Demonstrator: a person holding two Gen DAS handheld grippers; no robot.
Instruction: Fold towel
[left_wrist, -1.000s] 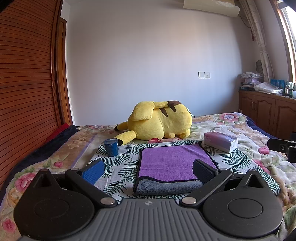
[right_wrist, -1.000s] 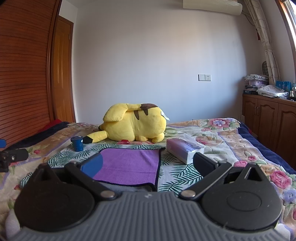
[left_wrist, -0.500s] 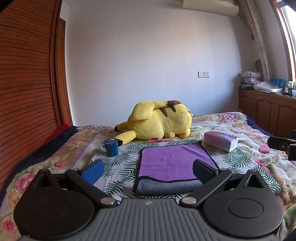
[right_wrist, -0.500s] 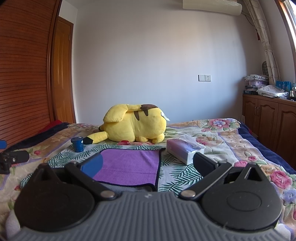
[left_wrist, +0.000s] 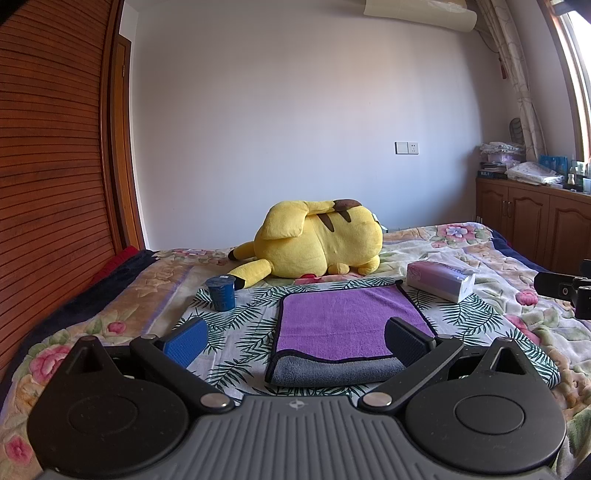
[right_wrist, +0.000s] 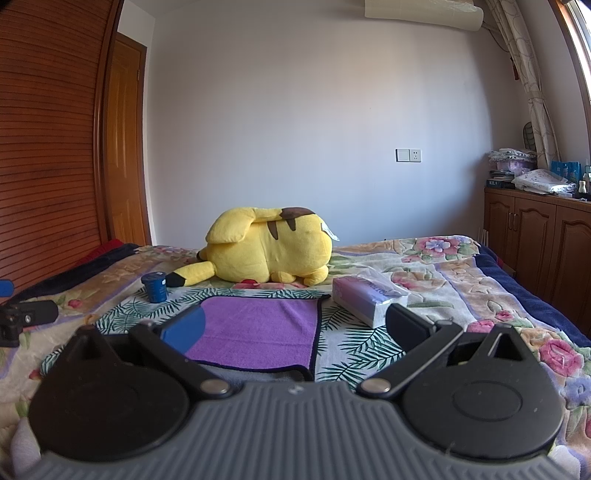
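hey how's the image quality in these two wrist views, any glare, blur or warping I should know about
Left wrist view: strong fisheye bending of the wooden wall and window frame, bright daylight blowing out the top right corner; purple towel sharp. Right wrist view: same barrel warp, window glare at the top right; towel and yellow plush evenly lit, no motion blur.

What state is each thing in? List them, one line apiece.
Towel: folded, purple side up, grey layer showing at the near edge, lying flat on the bed.
Left hand-held gripper: open, holding nothing.
Right hand-held gripper: open, holding nothing.
Plush toy: lying on its side.
Blue cup: upright.
Tissue pack: lying flat.
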